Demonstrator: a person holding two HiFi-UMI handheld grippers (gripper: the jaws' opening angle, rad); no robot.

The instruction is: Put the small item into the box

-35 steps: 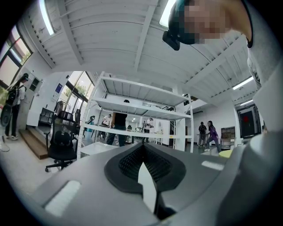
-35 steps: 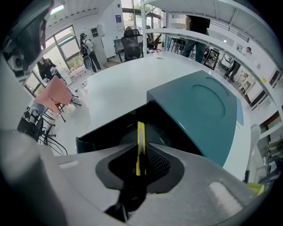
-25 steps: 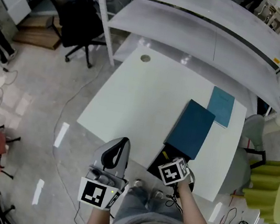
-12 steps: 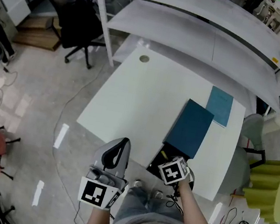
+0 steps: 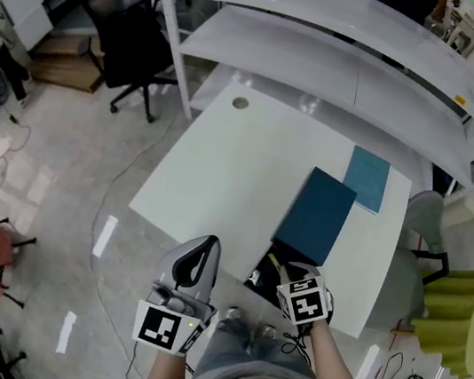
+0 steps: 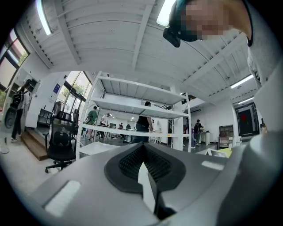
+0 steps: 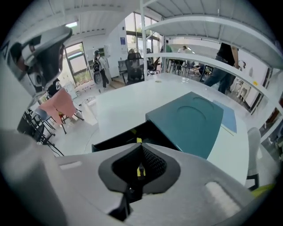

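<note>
A dark teal box (image 5: 313,217) lies on the white table (image 5: 232,165), its lid slid back so the dark inside (image 5: 264,274) shows at the near edge. My right gripper (image 5: 284,271) hovers over that opening, shut on a small yellow item (image 7: 140,171). In the right gripper view the open box (image 7: 119,137) lies just beyond the jaw tips, and the teal lid (image 7: 192,121) is behind it. A bit of yellow (image 7: 133,131) shows inside the box. My left gripper (image 5: 207,242) is shut on nothing, off the table's near edge, pointing upward.
A thin light-blue flat panel (image 5: 366,179) lies on the table beyond the box. White shelving (image 5: 331,56) stands behind the table, and a black office chair (image 5: 131,40) is at the far left. A yellow-green ribbed object (image 5: 462,321) is on the floor at the right.
My right gripper has shifted slightly nearer and to the right over the box's open end. The left gripper has stayed put.
</note>
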